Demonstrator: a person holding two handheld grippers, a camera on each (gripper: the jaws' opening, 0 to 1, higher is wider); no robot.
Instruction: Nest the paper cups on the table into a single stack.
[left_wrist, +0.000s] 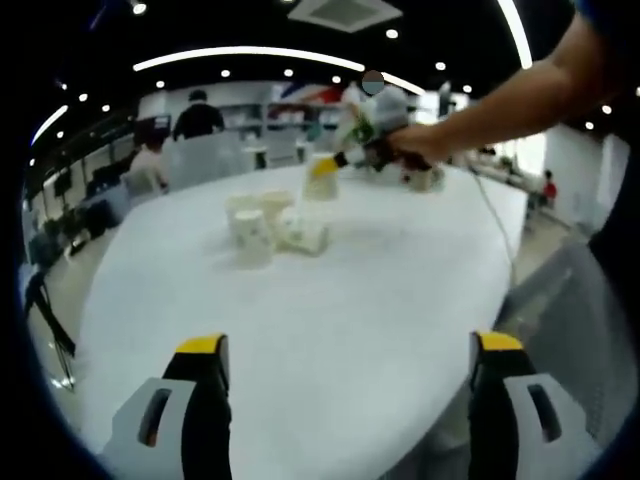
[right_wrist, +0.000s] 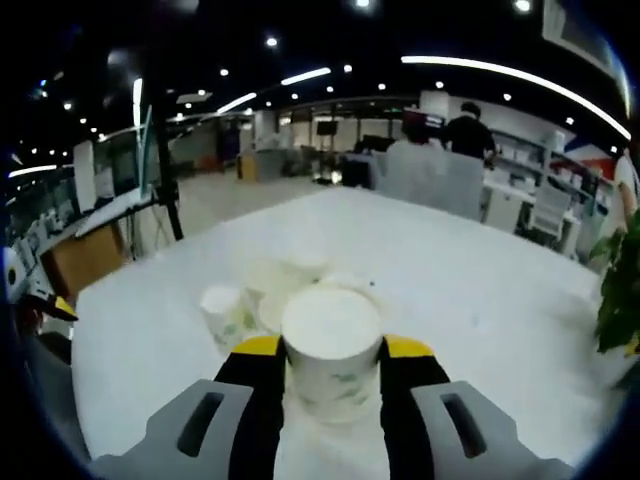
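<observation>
Several white paper cups (left_wrist: 265, 230) with faint green print sit bunched near the middle of the white table (left_wrist: 330, 300); one of them lies on its side. My left gripper (left_wrist: 350, 345) is open over the near table edge, holding nothing, well short of the cups. Across the table a hand holds my right gripper (left_wrist: 365, 155), shut on a paper cup (left_wrist: 322, 178). In the right gripper view that cup (right_wrist: 332, 350) is pinched between the yellow-tipped jaws of the right gripper (right_wrist: 332, 348), just in front of the bunched cups (right_wrist: 228, 312).
Another cup (left_wrist: 425, 178) stands behind the hand near the far table edge. A person's forearm (left_wrist: 500, 100) reaches in from the upper right. Chairs and seated people (right_wrist: 440, 150) line the far side. A cable (left_wrist: 495, 225) trails over the table's right side.
</observation>
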